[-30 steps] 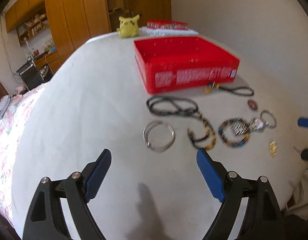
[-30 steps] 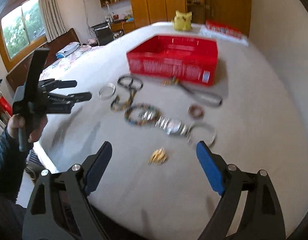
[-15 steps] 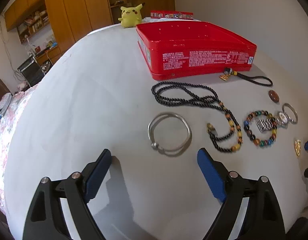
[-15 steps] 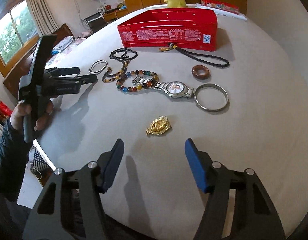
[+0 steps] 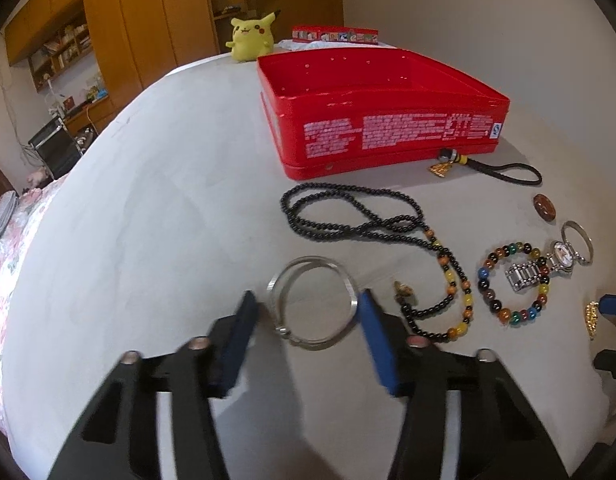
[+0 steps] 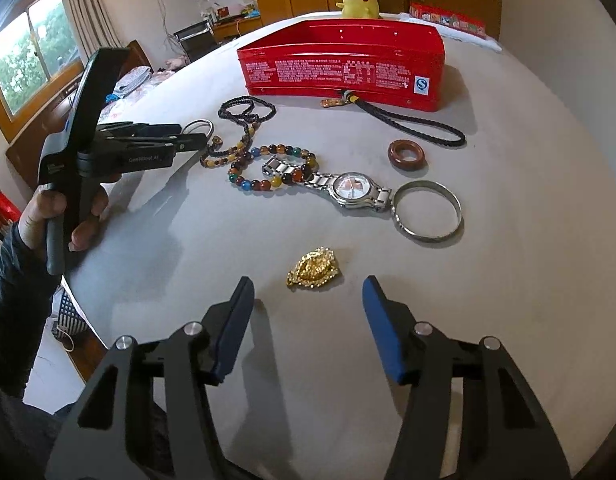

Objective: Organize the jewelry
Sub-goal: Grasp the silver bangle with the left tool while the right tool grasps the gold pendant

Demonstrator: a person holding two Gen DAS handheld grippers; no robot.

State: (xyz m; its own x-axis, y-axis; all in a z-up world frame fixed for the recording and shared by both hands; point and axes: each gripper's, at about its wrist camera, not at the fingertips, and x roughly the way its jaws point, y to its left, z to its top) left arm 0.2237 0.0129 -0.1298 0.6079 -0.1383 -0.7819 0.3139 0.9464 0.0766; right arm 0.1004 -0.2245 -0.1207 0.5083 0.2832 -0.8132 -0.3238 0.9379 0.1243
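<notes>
A red tin box (image 5: 371, 120) stands open on the white table; it also shows in the right wrist view (image 6: 343, 68). My left gripper (image 5: 308, 312) is open, its blue pads on either side of a thin silver bangle (image 5: 311, 300) lying flat. My right gripper (image 6: 308, 296) is open and empty, just short of a gold pendant (image 6: 313, 268). Beyond it lie a silver watch (image 6: 347, 188), a wide silver bangle (image 6: 427, 212), a coloured bead bracelet (image 6: 268, 172), a brown ring (image 6: 407, 154), a black bead necklace (image 5: 367, 224) and a black cord charm (image 6: 407, 120).
A yellow Pikachu plush (image 5: 250, 36) and a flat red packet (image 5: 333, 35) sit behind the tin. The table's near edge (image 6: 80, 292) drops off at left, with a bed (image 5: 8, 240) and wooden cabinets (image 5: 148, 20) beyond.
My left gripper has moved forward and narrowed so its pads now flank the thin silver bangle. My right gripper has come closer to the gold pendant.
</notes>
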